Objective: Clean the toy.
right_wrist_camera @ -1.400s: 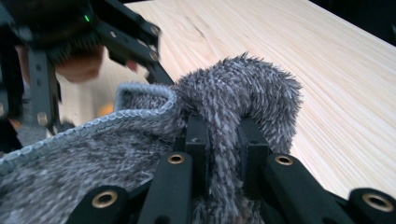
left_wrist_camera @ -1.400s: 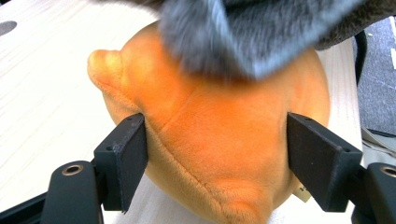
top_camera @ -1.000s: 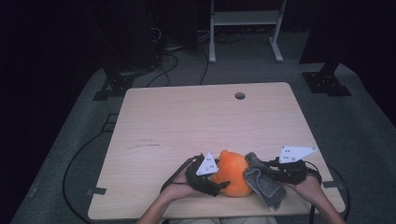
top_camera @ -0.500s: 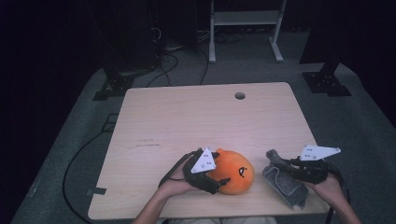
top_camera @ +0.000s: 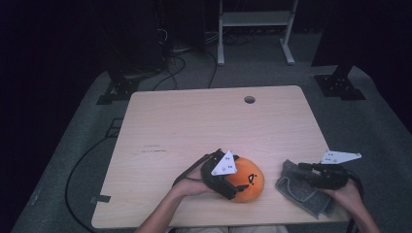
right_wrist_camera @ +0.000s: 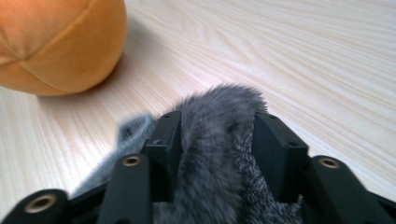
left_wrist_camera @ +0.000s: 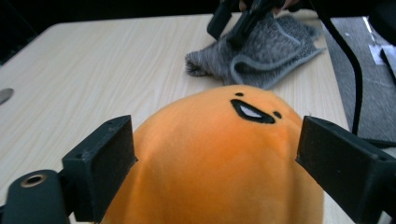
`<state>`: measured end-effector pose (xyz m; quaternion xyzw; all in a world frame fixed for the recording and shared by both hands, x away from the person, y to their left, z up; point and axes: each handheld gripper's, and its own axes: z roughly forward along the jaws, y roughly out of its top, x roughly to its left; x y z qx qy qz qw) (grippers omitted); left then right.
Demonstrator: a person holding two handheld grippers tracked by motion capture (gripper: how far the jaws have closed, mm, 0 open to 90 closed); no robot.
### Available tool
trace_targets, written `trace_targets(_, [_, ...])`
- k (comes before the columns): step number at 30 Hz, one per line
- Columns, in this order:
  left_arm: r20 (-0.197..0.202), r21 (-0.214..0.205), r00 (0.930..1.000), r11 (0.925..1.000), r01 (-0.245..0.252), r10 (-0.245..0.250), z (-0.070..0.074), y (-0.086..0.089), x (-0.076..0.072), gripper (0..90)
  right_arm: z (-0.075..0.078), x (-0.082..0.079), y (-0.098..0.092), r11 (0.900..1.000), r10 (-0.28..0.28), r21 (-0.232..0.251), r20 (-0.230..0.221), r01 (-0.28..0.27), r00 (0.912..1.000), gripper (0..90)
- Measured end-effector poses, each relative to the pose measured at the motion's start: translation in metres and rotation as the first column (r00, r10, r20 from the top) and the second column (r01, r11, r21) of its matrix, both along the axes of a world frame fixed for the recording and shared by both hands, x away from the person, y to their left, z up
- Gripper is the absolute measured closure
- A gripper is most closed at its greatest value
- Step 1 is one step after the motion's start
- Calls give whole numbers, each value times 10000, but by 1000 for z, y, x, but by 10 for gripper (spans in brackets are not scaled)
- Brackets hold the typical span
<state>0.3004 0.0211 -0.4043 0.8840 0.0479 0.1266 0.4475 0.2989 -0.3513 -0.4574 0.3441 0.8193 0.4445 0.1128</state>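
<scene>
Both grippers releasing at the near table edge.

My left gripper (top_camera: 228, 182) has just been opening; its jaws straddle the orange plush (left_wrist_camera: 219, 154) without pressing. My right gripper (top_camera: 311, 175) has just been opening, slack around the grey knit cloth (right_wrist_camera: 215, 154). Both items look soft and light; pinch a fold. Beyond, the table (top_camera: 204, 116) lies open.

Orange plush toy (top_camera: 248, 180) was soft matt velour, stitched seams; grey cloth (top_camera: 301, 190) fuzzy knit; table (top_camera: 194, 126) pale smooth wood-grain; jaws matt black plastic.
</scene>
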Motion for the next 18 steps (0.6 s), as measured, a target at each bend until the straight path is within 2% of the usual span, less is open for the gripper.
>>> trace_targets(1, [-53,235,10000,9997,10,-8,-2,-2,2,94,0,0,0,10000,-20,18,7,20,10000,490])
trace_targets(3, [-271,248,9996,9997,-4,11,-7,-5,4,79,0,0,2,10000,-43,82,-31,44,10000,476])
trace_targets(7, [-89,497,10000,9988,-37,42,-14,-11,3,81,1,-1,6,9998,118,132,158,-120,9998,475])
trace_targets(8, [64,647,10000,9979,-19,15,-14,-12,2,105,2,-2,6,9997,126,208,242,-131,9996,472])
trace_targets(9, [237,845,9997,9964,58,-79,-14,-13,-1,189,3,-3,7,9995,139,279,341,-149,9993,471])
trace_targets(11, [585,1181,9982,9929,-174,105,-12,-14,-5,357,6,-5,8,9988,153,463,496,-176,9987,471])
trace_targets(13, [549,1048,9981,9940,-328,271,-8,-13,-5,423,10,-6,9,9981,173,570,689,-212,9975,469])
trace_targets(14, [371,856,9989,9959,-303,272,-7,-11,-4,437,12,-7,9,9976,150,664,775,-201,9969,468])
trace_targets(18, [-28,235,9984,9982,-558,559,-1,0,3,457,16,-7,12,9964,155,812,969,-234,9952,457])
